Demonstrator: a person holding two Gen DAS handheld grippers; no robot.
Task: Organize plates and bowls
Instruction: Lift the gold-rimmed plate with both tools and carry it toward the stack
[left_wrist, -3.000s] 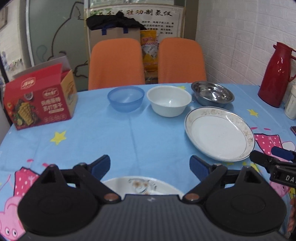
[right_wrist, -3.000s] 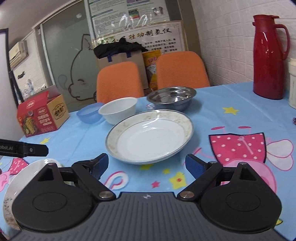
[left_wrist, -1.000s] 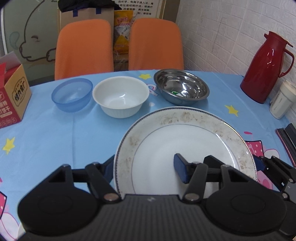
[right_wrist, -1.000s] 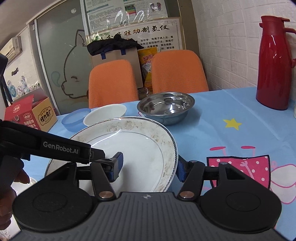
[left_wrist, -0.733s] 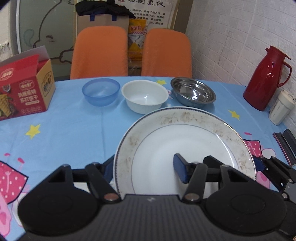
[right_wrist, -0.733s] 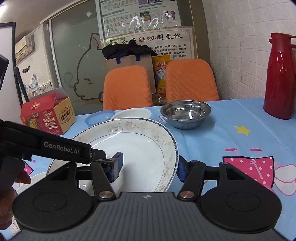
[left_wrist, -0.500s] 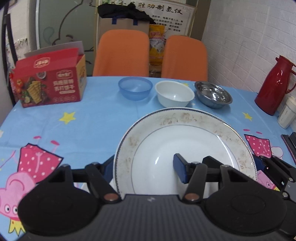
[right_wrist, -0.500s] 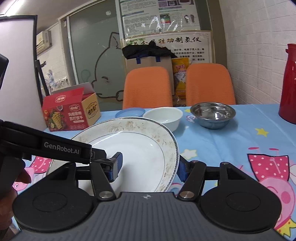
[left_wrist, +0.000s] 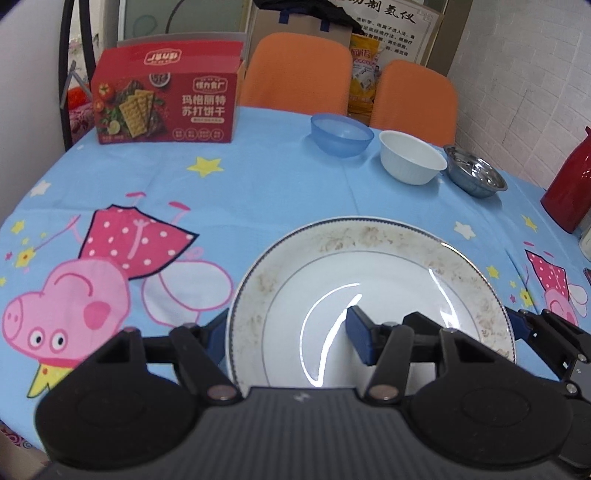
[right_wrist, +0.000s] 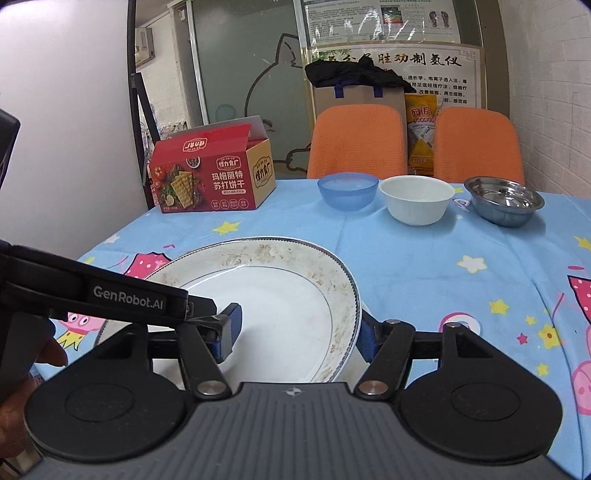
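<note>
A large white plate (left_wrist: 373, 291) with a speckled rim is held above the blue tablecloth by both grippers. My left gripper (left_wrist: 288, 339) is shut on its left rim. My right gripper (right_wrist: 299, 336) is shut on its right rim; the plate (right_wrist: 280, 295) fills the near middle of the right wrist view. A blue bowl (left_wrist: 341, 134), a white bowl (left_wrist: 412, 157) and a steel bowl (left_wrist: 474, 175) stand in a row at the far side. The other, patterned plate is not in view.
A red cracker box (left_wrist: 166, 101) stands at the far left of the table. A red thermos (left_wrist: 570, 184) stands at the right edge. Two orange chairs (right_wrist: 356, 140) are behind the table. The tablecloth (left_wrist: 258, 195) has cartoon pig prints.
Both grippers closed on the large plate, lifted it and carried it left and toward the near side; the bowls now lie farther off to the right.
</note>
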